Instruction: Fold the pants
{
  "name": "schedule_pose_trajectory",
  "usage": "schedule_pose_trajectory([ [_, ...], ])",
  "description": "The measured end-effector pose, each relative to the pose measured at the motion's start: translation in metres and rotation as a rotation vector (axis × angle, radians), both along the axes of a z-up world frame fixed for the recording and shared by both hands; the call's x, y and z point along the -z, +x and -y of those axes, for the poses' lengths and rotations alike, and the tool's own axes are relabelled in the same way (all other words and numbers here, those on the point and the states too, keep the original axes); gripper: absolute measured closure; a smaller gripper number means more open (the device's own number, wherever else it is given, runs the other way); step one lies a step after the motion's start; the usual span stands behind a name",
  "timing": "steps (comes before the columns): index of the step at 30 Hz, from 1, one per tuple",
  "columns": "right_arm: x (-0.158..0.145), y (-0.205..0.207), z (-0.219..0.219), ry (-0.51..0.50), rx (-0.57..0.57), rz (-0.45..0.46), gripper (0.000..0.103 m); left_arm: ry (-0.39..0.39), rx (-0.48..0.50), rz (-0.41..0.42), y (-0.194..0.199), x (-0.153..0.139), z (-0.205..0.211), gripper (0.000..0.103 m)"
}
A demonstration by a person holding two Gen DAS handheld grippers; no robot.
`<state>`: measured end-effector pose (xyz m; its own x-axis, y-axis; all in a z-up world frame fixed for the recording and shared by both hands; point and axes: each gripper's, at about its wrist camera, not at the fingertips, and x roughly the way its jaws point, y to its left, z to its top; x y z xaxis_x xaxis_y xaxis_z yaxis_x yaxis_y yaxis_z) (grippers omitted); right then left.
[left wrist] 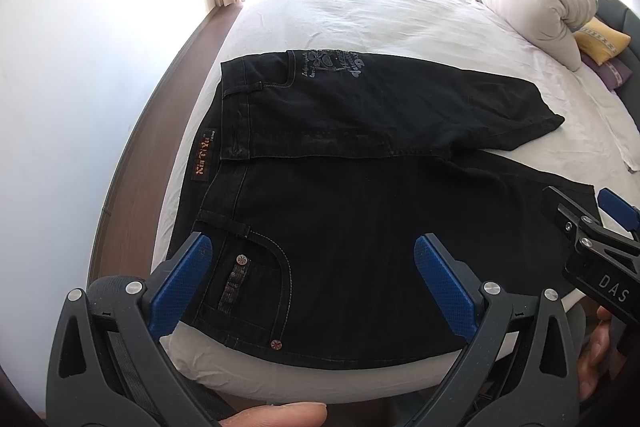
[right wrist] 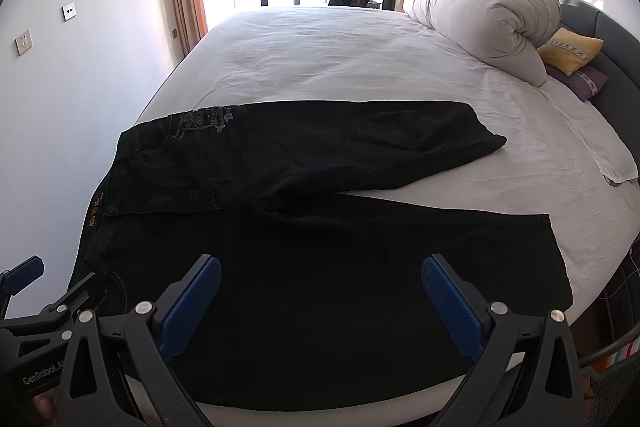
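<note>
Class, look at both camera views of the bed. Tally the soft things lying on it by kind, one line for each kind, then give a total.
Black pants: 1
Rolled white duvet: 1
Yellow cushion: 1
Purple cushion: 1
Total: 4 on the bed

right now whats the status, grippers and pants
Left gripper open, right gripper open, both empty above the near leg. Black pants lying on the bed, legs spread apart, no leg-on-leg fold yet. Nothing in the way.
</note>
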<state>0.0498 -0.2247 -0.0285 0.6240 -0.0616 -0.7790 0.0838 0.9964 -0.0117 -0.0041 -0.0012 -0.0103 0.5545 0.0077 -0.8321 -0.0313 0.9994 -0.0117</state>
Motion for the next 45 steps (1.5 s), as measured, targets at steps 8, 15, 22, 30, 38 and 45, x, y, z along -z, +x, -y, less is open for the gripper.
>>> schedule_pose_trajectory([
  [8,0.002,0.001,-0.001,0.0,-0.001,-0.002,0.0,0.0,0.0,-0.002,0.0,0.0,0.0,0.0],
  [15,0.004,0.0,-0.003,0.0,0.0,-0.002,0.0,-0.001,0.0,-0.003,0.001,0.0,0.0,0.0],
  [22,0.007,-0.001,-0.006,0.0,-0.002,-0.003,0.0,-0.001,-0.001,-0.004,0.002,0.0,-0.001,0.0],
  [30,0.005,0.0,-0.005,0.001,-0.002,-0.005,0.0,-0.001,0.0,-0.005,0.002,0.0,-0.001,0.0],
  [38,0.007,0.001,-0.006,0.001,-0.002,-0.007,0.0,-0.001,-0.001,-0.006,0.002,0.0,0.0,0.0],
  [45,0.012,-0.002,-0.011,-0.001,-0.006,-0.007,0.0,-0.001,0.0,-0.008,0.002,0.002,0.0,0.0],
])
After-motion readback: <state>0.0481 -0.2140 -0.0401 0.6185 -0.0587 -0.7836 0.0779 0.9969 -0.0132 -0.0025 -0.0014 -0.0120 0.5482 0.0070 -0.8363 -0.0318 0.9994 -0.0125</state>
